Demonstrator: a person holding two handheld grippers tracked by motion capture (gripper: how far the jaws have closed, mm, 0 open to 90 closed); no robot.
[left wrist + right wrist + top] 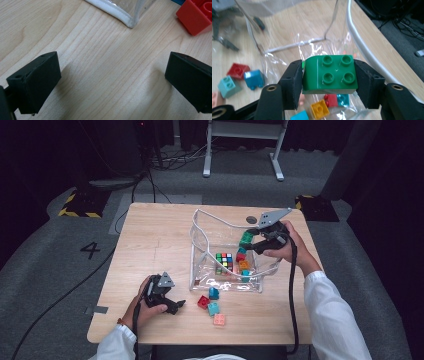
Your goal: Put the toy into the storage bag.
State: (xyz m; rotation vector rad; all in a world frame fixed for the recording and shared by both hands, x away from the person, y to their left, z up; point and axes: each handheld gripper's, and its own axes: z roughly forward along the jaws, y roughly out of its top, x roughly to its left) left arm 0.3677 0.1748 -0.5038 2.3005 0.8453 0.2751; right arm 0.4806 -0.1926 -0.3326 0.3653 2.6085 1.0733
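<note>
A clear plastic bag (pixel 202 240) with a white rim stands open on the wooden table (pixel 150 240). My right gripper (pixel 248 241) hangs over its right side, shut on a green brick (pixel 329 75) with both pads pressed on its sides. Below it in the bag lie a colour cube (pixel 224 261) and several small bricks (pixel 323 106). My left gripper (pixel 176 306) rests open on the table at the front left, nothing between its fingers (pixel 37 80). Loose on the table in front of the bag sit a red brick (pixel 203 301), a blue brick (pixel 214 293), a teal brick (pixel 214 308) and a pink brick (pixel 219 320).
A dark round hole (pixel 251 220) shows in the tabletop behind the bag. The bag's white corner (pixel 130 22) lies just ahead of the left gripper. Grey floor surrounds the table, with cables and a white stand (pixel 240 145) at the back.
</note>
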